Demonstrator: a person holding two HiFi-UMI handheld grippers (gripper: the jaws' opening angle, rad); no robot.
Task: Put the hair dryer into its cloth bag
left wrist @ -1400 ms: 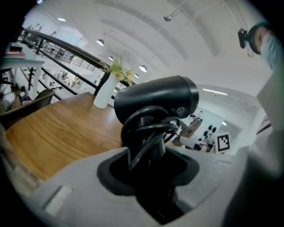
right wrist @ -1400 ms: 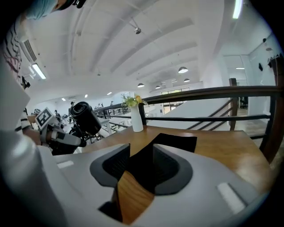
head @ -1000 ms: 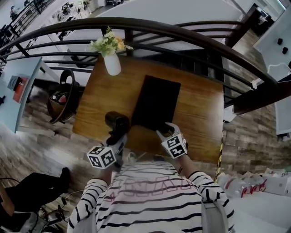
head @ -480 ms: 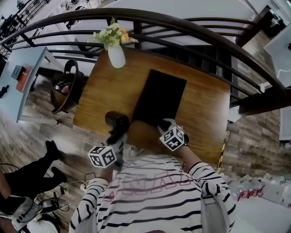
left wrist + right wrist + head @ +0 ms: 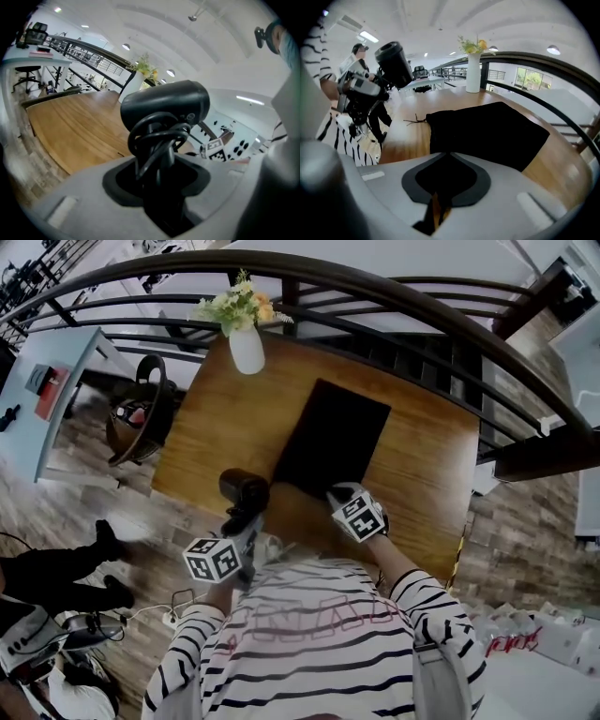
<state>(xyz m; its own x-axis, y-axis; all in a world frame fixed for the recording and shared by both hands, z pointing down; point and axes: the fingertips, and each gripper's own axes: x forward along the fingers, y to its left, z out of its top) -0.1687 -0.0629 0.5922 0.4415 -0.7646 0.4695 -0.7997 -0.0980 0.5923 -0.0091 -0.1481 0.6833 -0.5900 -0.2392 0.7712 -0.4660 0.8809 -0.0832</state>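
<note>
A black hair dryer (image 5: pixel 244 491) with its cord (image 5: pixel 157 140) wound round the handle stands upright over the table's near left edge. My left gripper (image 5: pixel 244 519) is shut on that handle; the dryer's barrel (image 5: pixel 164 105) fills the left gripper view. A flat black cloth bag (image 5: pixel 333 437) lies in the middle of the wooden table (image 5: pixel 220 427). My right gripper (image 5: pixel 332 495) sits at the bag's near edge. Its jaws have just been closing, and black cloth (image 5: pixel 487 129) shows between the pads. The bag's drawstring (image 5: pixel 415 121) trails to the left.
A white vase of flowers (image 5: pixel 247 348) stands at the table's far left corner. A dark curved railing (image 5: pixel 403 296) runs behind the table. A basket chair (image 5: pixel 141 423) and a person's legs (image 5: pixel 56 568) are on the floor at the left.
The right gripper has come down onto the bag's near edge. The left gripper with the dryer has dipped slightly. A person on the floor at the left has walked on.
</note>
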